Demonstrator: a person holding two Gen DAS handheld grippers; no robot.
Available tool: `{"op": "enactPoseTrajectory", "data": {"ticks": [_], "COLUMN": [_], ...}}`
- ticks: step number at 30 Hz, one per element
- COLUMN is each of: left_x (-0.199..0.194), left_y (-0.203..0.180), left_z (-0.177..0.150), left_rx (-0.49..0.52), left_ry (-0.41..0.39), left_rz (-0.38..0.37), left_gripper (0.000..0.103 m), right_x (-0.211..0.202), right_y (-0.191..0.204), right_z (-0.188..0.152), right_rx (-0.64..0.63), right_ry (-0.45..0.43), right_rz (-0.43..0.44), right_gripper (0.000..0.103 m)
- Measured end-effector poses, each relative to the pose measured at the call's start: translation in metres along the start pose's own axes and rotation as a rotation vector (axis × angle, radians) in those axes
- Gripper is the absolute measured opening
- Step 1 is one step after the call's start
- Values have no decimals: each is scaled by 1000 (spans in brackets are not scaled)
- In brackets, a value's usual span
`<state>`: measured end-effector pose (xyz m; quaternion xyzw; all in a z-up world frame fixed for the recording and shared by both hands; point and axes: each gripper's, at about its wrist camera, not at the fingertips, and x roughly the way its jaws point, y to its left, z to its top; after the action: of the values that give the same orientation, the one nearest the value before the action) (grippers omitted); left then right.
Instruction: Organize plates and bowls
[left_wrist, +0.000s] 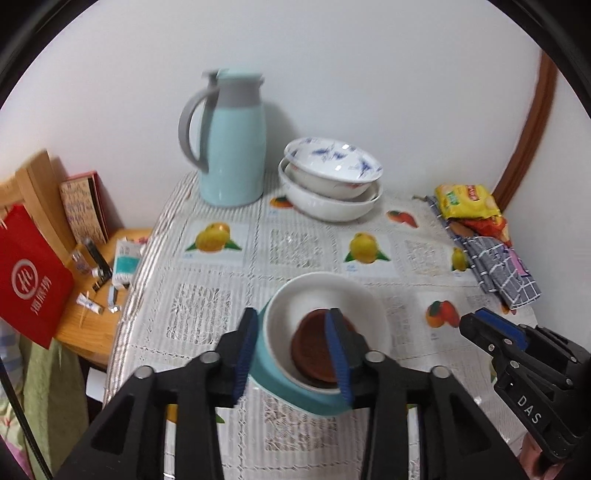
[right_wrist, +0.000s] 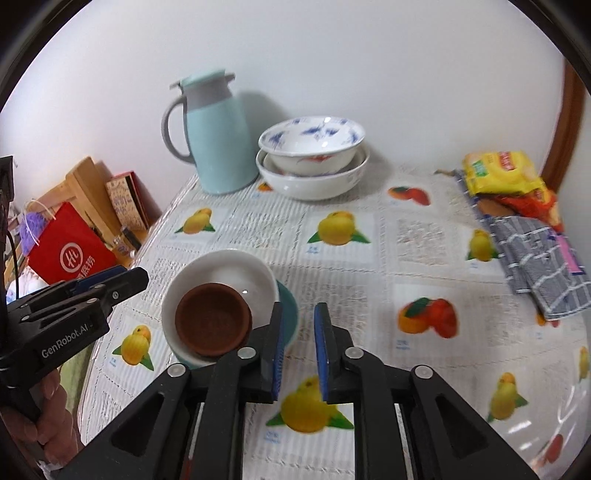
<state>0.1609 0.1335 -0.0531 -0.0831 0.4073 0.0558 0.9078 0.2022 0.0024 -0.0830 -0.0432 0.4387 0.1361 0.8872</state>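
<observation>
Near the worktop (right_wrist: 424, 236) front, a brown dish (right_wrist: 212, 319) is nested in a white bowl (right_wrist: 221, 273). Two more bowls (left_wrist: 328, 184) are stacked behind. Both the left claw (left_wrist: 291, 354) and the right claw (right_wrist: 299, 350) are spread, with nothing pinched.

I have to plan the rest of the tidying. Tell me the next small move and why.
Probably lift the left claw clear of the near stack: a brown dish sits in a white bowl on a teal bowl, and the pads look open around the rim, not pressing. The right claw is open with nothing between its pads. A second bowl stack stands by the jug.
</observation>
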Motion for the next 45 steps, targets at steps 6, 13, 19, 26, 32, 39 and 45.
{"op": "enactPoseTrajectory", "data": {"ticks": [6, 13, 19, 26, 32, 39, 45], "left_x": [-45, -92, -124, -154, -165, -173, -178], "left_y": [-30, -52, -65, -74, -80, -87, -87], "left_z": [-8, -28, -49, -68, -74, -81, -83], "left_rx": [46, 50, 42, 53, 45, 53, 50], "left_ry": [-90, -162, -200, -235, -243, -250, -259], "left_rz": [6, -5, -12, -10, -5, 2, 2], "left_gripper": [46, 59, 76, 86, 88, 95, 95], "right_x": [-53, -110, -143, -166, -182, -194, -202], "right_y": [-11, -26, -32, -46, -48, -53, -54], "right_z": [-14, -38, -58, -79, -94, -102, -105], "right_rx": [7, 42, 56, 114, 115, 128, 130], "right_ry": [-87, -145, -175, -174, -188, -193, -204], "right_rz": [-47, -104, -168, -168, -216, -238, -243], "right_gripper": [40, 67, 71, 74, 93, 93, 93]}}
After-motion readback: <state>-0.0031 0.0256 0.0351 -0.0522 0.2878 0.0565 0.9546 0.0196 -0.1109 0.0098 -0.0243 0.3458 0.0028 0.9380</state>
